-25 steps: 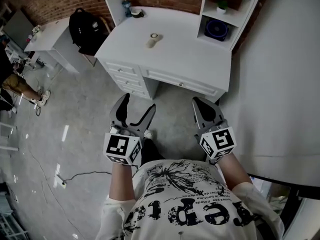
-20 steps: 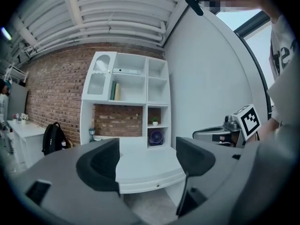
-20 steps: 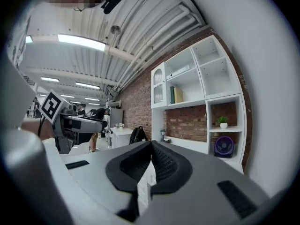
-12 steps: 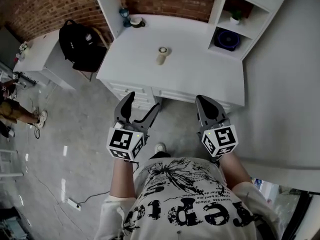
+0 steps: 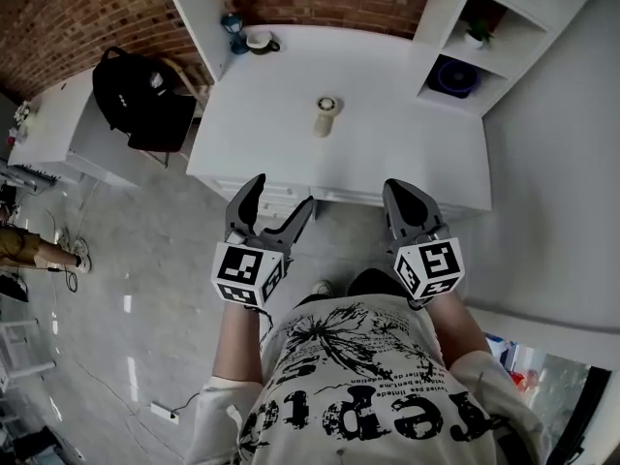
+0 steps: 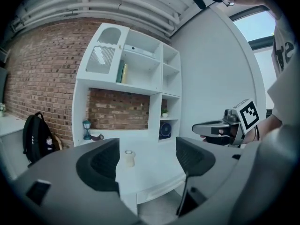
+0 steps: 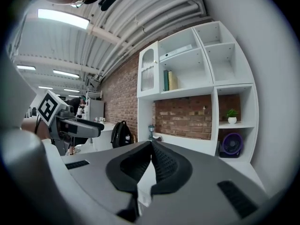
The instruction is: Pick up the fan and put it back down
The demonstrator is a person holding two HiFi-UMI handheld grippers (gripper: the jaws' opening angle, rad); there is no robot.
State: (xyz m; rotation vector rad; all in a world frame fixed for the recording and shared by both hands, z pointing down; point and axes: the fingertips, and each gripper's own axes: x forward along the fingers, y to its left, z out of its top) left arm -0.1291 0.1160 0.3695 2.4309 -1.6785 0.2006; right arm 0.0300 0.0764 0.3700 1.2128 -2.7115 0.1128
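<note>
A purple round fan stands in the lower cubby of the white shelf unit at the desk's back right; it also shows in the left gripper view and the right gripper view. A small cream round-topped object stands on the white desk. My left gripper is open and empty, held in the air before the desk's front edge. My right gripper is shut on nothing, level with it. Both are well short of the fan.
A black backpack rests on a chair left of the desk. A small lantern and a cup sit at the desk's back left. A potted plant is in the cubby above the fan. A second white table stands farther left.
The desk has drawn closer and lower in the head view as the person stepped toward it. Both grippers keep their pose, left open and right shut.
</note>
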